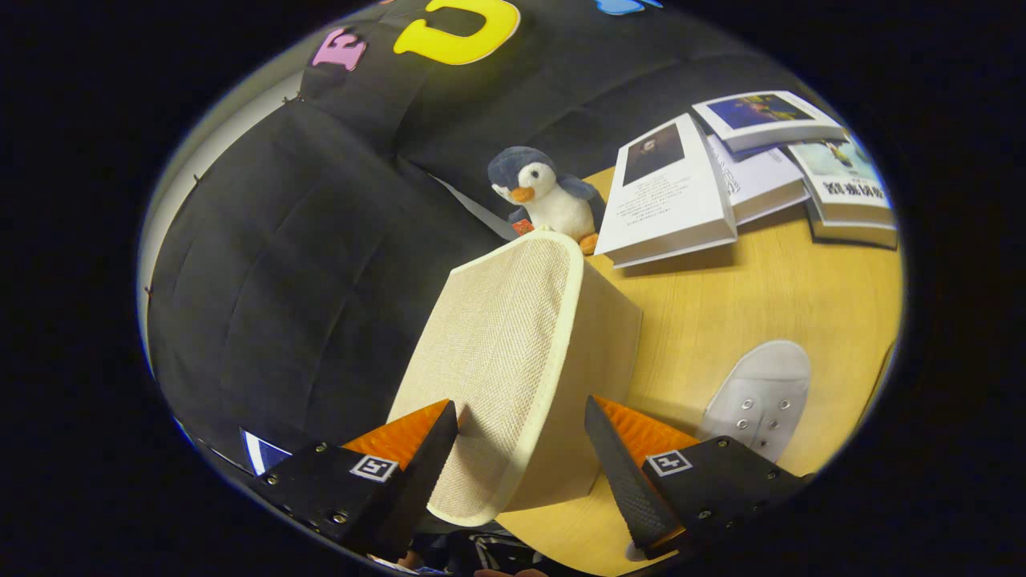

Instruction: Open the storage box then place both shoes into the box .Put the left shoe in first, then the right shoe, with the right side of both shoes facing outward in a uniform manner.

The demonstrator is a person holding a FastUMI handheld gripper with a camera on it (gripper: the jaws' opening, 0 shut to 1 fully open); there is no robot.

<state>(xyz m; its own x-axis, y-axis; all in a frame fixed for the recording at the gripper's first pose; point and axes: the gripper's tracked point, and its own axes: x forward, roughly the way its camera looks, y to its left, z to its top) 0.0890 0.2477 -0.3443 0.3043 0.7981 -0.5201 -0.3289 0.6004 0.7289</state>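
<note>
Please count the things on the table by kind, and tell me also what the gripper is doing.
Box: 1
Shoe: 1
Penguin: 1
Books: 4, at and
Total: 7
The gripper is open, its fingers either side of the box's edge, not pressing it.

Your desk (769,296), wood-toned, carries: storage box (545,361); beyond it, plush penguin (549,196); books (753,172) right of the penguin; shoe (761,397) beside the box.

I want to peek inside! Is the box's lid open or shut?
Open. The woven lid stands swung up from the storage box, between the tool's spread fingers.
</note>
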